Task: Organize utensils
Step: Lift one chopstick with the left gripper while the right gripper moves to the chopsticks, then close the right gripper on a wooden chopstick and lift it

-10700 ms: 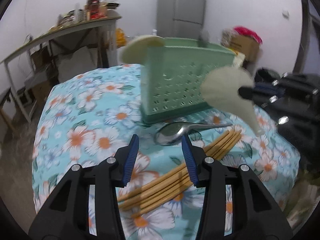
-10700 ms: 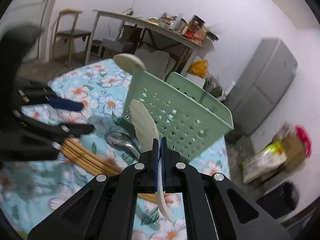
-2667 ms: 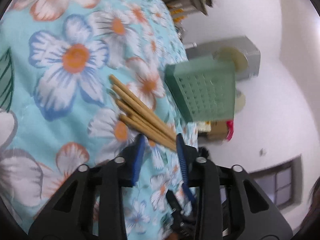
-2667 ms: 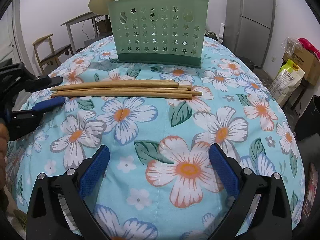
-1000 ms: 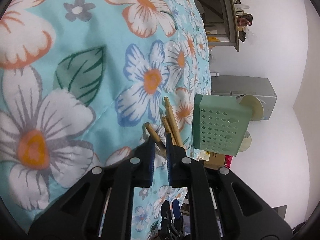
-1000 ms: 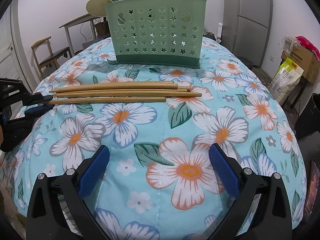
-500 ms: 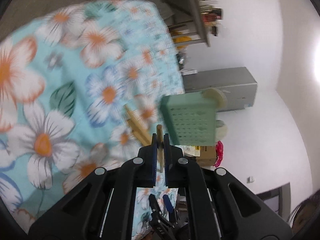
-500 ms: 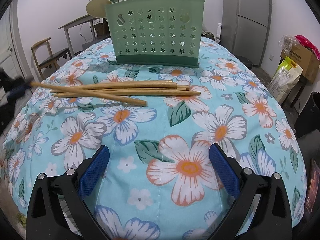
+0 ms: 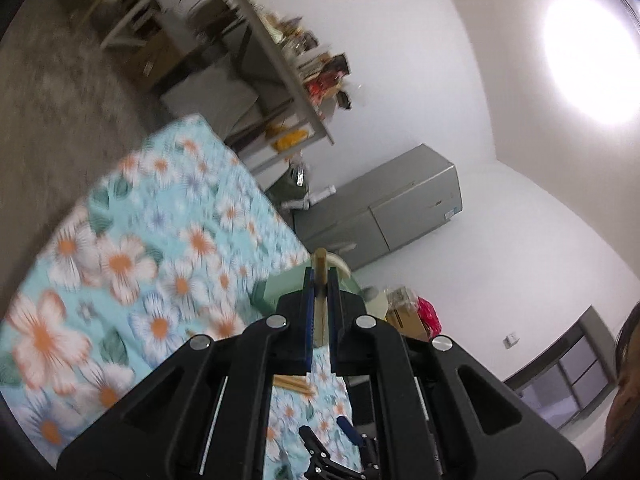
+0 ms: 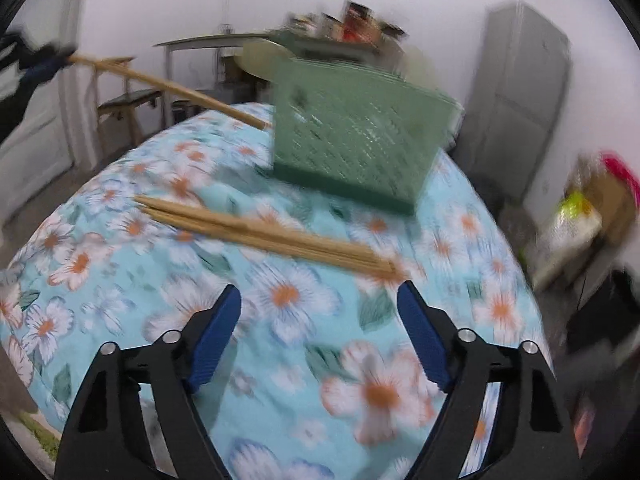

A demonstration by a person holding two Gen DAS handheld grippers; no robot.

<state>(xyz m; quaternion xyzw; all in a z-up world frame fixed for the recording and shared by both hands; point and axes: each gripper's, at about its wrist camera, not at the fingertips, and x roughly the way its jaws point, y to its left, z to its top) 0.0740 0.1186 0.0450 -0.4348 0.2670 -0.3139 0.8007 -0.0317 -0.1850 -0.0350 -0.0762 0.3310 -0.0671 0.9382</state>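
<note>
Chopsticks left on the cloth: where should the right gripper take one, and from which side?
Judging by the right wrist view, grip near the end of the chopsticks closest to the right gripper, coming down from above, jaws across the shaft. They lie flat in a tight bundle, so single out an outer stick. The jaws are closing with nothing between them.

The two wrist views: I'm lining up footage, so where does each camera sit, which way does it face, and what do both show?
Left wrist: on the left gripper, shut on a chopstick, facing the green basket, fridge and a person's head at the edge.
Right wrist: on the right gripper, jaws closing with nothing between them, facing the floral cloth and loose chopsticks.
Shared: basket, fridge, cloth, both grippers, held chopstick.
</note>
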